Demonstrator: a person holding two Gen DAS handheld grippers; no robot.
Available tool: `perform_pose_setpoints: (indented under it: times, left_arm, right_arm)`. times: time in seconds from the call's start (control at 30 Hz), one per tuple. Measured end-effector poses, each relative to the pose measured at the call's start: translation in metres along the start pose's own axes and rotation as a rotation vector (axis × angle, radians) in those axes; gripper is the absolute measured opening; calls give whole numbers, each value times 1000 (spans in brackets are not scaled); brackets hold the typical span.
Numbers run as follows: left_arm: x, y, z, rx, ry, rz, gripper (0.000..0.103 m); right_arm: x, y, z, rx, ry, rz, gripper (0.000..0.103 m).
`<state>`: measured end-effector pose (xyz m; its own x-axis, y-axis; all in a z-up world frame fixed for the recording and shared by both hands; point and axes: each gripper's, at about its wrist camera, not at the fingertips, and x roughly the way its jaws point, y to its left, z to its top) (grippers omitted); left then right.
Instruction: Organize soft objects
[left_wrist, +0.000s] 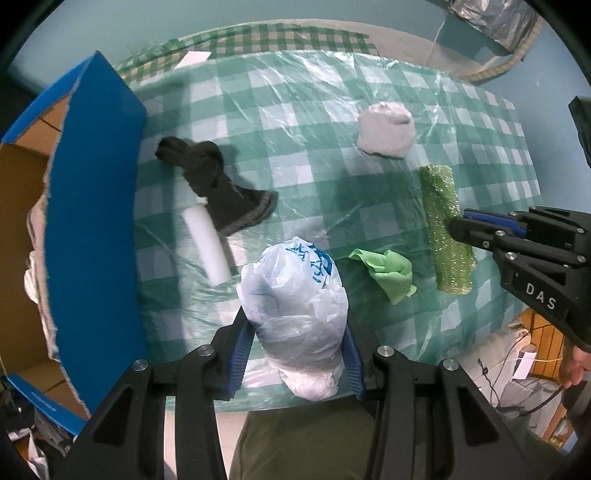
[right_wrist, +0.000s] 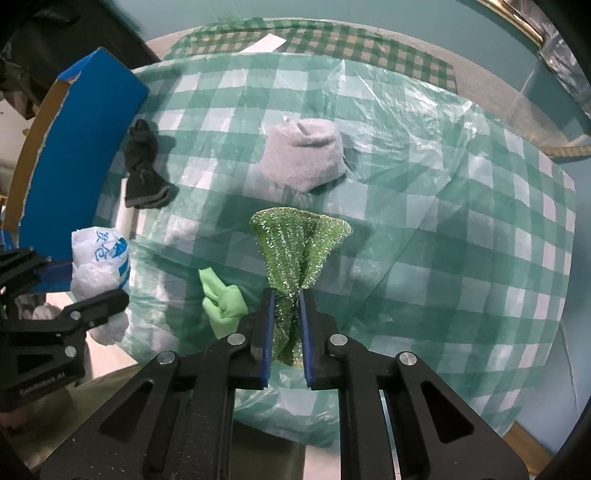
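Observation:
My left gripper (left_wrist: 295, 332) is shut on a crumpled white plastic bag with blue print (left_wrist: 295, 306), held above the table's near edge; the same bag (right_wrist: 98, 258) shows at the left of the right wrist view. My right gripper (right_wrist: 287, 295) is shut on a glittery green scouring cloth (right_wrist: 295, 240), which fans out beyond the pads. In the left wrist view that cloth (left_wrist: 445, 229) hangs from the right gripper (left_wrist: 452, 223). On the green checked tablecloth (left_wrist: 314, 184) lie a dark sock (left_wrist: 218, 184), a white roll (left_wrist: 208, 243), a light green cloth (left_wrist: 388, 269) and a grey folded cloth (left_wrist: 386, 129).
A blue cardboard box (left_wrist: 92, 221) stands open at the table's left, with pale fabric inside (left_wrist: 35, 258). A clear plastic sheet covers the tablecloth. A white paper slip (left_wrist: 194, 59) lies at the far edge. Cables and clutter (left_wrist: 517, 369) sit below right.

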<state>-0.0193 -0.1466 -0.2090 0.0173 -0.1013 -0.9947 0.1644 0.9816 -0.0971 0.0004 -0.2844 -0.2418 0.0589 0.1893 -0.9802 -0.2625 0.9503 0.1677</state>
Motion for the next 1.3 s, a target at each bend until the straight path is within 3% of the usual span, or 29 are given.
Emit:
perform_pose_setpoints:
  times: [0.67, 1.0, 1.03, 1.1, 1.2, 1.3]
  left_arm:
    - [-62, 60, 7, -59, -103, 51, 45]
    - [-60, 86, 1, -102, -95, 48, 45]
    - [-59, 86, 2, -98, -95, 46, 45]
    - [-56, 85, 3, -91, -93, 44, 45]
    - [-51, 80, 6, -74, -89, 38, 45]
    - [-43, 74, 11, -50, -85, 39, 45]
  right_arm:
    - [-57, 59, 38, -106, -62, 25, 11]
    - [-45, 63, 51, -61, -35, 22, 12]
    - [-42, 59, 51, -46, -30, 16, 15]
    - [-37, 54, 50, -28, -19, 4, 35]
    - [-28, 42, 46, -1, -16, -41, 59]
    - [-13, 30, 41, 15, 16, -67, 60]
